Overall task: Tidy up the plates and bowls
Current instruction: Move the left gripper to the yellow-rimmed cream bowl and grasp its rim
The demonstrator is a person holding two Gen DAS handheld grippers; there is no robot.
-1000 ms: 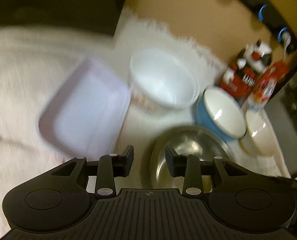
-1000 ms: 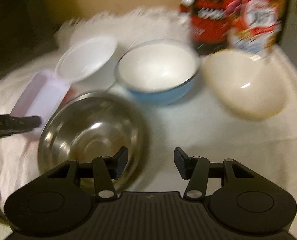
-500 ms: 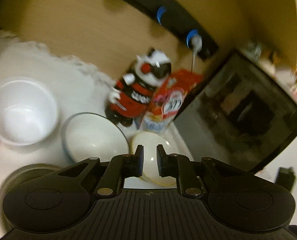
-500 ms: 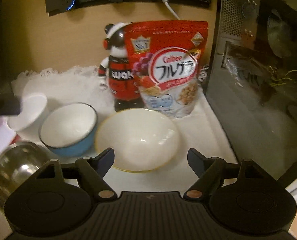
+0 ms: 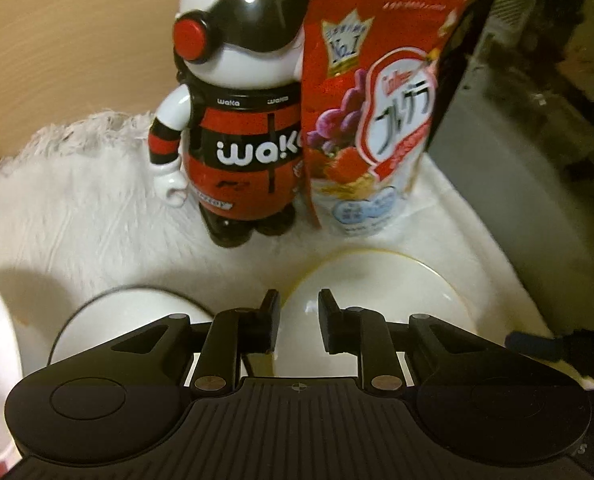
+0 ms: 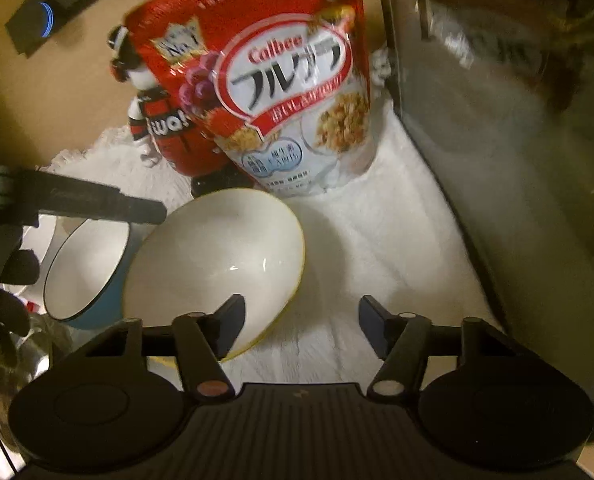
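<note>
Left wrist view: we look down on a desk under a fluffy white cloth (image 5: 77, 216). At the back a red cereal bag (image 5: 373, 108) stands upright, and a black, white and red robot figurine (image 5: 237, 120) stands touching its left side. In front of the bag lies a cream bowl with a thin yellow rim (image 5: 381, 300). A blue bowl with a white inside (image 5: 129, 316) sits just beside it on the left.

We see the left tool (image 5: 299, 320) hanging over the cream bowl's near left edge. Its jaws stand a little apart and are opening, with the bowl's white inside showing through the gap; nothing is pinched.

From the right wrist view, the right tool (image 6: 301, 326) hovers at the cream bowl's (image 6: 217, 256) near right rim. Its jaws are well apart and closing; the left finger (image 6: 227, 328) overlaps the bowl's edge, the right finger is over bare cloth.
</note>
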